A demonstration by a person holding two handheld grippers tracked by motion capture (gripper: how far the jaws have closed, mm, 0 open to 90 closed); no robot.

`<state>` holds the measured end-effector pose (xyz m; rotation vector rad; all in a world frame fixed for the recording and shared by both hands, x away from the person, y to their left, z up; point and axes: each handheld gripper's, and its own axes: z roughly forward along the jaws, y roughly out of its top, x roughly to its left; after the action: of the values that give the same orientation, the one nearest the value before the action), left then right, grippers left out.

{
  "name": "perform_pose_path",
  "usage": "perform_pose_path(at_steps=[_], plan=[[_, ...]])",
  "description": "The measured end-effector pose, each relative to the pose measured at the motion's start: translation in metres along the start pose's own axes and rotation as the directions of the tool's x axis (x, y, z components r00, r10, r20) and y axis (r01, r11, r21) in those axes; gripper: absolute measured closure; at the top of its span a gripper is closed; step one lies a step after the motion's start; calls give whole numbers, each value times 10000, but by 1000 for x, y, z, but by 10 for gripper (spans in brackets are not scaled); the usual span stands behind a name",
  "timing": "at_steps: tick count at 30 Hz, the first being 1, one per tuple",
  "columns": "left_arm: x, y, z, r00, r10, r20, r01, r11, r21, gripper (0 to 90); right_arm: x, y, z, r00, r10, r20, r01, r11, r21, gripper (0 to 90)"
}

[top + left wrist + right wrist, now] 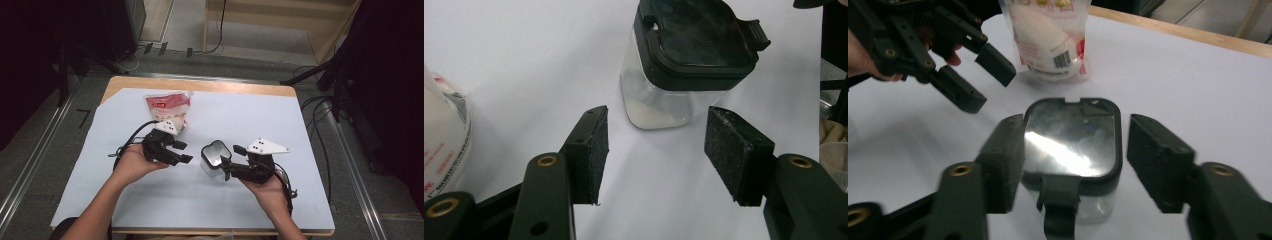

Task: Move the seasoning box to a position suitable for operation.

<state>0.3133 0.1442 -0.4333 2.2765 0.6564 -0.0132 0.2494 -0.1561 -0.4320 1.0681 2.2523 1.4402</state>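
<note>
Clear square plastic jar with black hinged lid (pixel 215 160) upright on the white-covered bench (pixel 280 125), a little white powder in its bottom. Lid shut, latch tab turned toward the right claw (pixel 226 169). Red-and-white stand-up pouch with corner spout (pixel 169 107) farther back, well apart from the jar, just behind the left claw (pixel 183 153).

Left claw about half open and empty in its own view (pixel 654 150), poised just short of the jar (pixel 679 75), pads to either side of the line toward it, no contact.

Right claw also roughly half open, holding nothing. In the right gripper view (pixel 1075 135), jaws framing the lid (pixel 1073 145) from above and behind, a gap on one side at least; from the left gripper view, nothing touching the jar's walls.

Risks, as a judgement: smooth, light jar likely to skid or tip on the slick sheet if one pad lands first. Pinching the lid alone likely to pop the latch or shake powder loose. Both claws converging on one small jar likely to collide. Backward swing of the left claw liable to topple the pouch.
</note>
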Motion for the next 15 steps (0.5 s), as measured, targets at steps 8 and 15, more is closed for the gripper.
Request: perform_pose_path(at_steps=[8, 15], plan=[[0, 2, 4, 9999, -53, -94, 53, 10000, -63, 424, -4, -21, -8, 9981, 206, -574, -179, 9987, 486, 866], [3, 2, 6, 9998, 183, 62, -182, 9996, -197, 408, 5, -28, -3, 9965, -57, -833, 118, 9972, 734, 900]])
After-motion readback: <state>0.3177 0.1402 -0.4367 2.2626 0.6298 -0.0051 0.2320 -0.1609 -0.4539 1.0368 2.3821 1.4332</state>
